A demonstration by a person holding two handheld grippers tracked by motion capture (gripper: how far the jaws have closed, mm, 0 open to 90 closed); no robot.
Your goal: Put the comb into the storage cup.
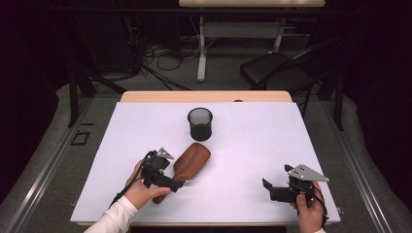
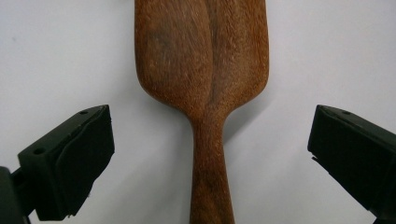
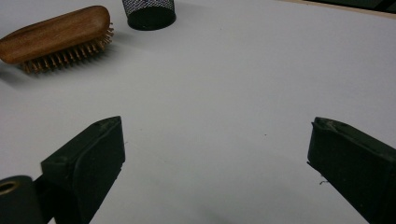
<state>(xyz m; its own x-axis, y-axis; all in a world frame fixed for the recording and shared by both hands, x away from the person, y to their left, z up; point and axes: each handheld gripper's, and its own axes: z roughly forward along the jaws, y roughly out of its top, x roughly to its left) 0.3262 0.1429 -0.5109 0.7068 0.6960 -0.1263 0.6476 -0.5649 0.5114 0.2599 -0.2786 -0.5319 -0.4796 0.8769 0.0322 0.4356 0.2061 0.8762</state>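
White table point(image 1: 252, 160), wooden hairbrush point(image 1: 192, 162), dark room

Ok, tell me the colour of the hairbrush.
Reddish-brown wood hairbrush; clearest in the left gripper view.

Left hand point(image 1: 141, 190) in a white sleeve gripping the black 2-jaw left gripper point(image 1: 178, 183), jaws spread wide, pointing right, right hand point(image 1: 308, 209) holding the black right gripper point(image 1: 266, 187), jaws apart, aimed left
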